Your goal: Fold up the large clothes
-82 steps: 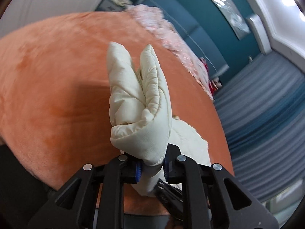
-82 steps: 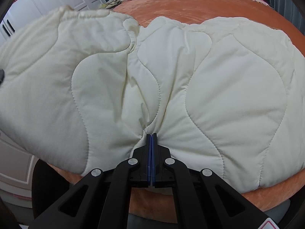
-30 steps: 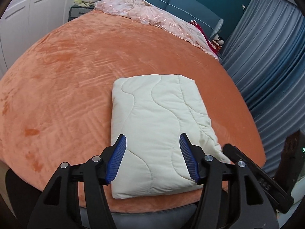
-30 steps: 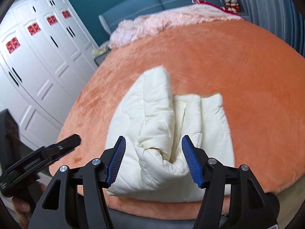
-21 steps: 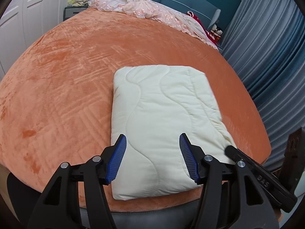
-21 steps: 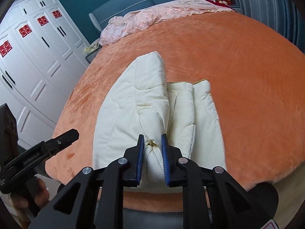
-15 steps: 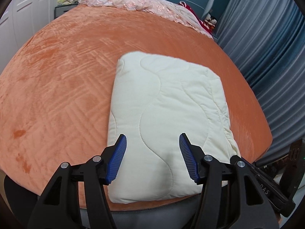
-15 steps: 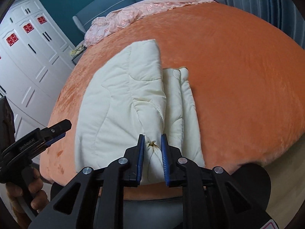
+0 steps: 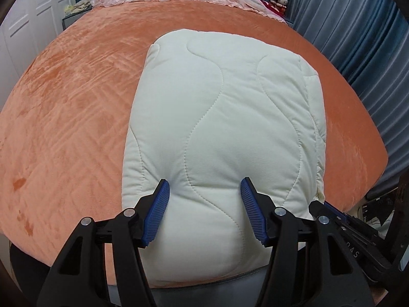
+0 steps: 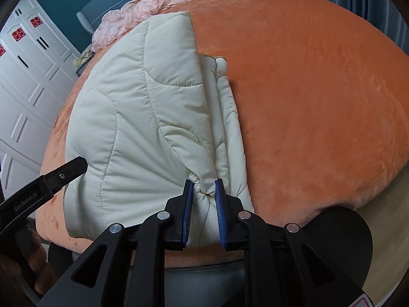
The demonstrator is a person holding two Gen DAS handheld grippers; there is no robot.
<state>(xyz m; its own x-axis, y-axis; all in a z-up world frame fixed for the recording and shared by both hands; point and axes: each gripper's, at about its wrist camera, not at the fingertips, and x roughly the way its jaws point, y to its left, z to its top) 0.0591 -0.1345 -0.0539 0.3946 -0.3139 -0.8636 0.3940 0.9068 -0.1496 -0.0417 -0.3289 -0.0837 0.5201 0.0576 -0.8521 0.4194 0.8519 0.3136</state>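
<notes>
Orange bed (image 9: 76, 117), quilted garment (image 9: 225, 117) at near edge

Left gripper (image 9: 204, 186) fingers spread, angled down; right gripper (image 10: 203, 185) fingers pinched, angled down.

Folded garment (image 9: 225, 117) on bed (image 9: 76, 107), near front edge.
</notes>
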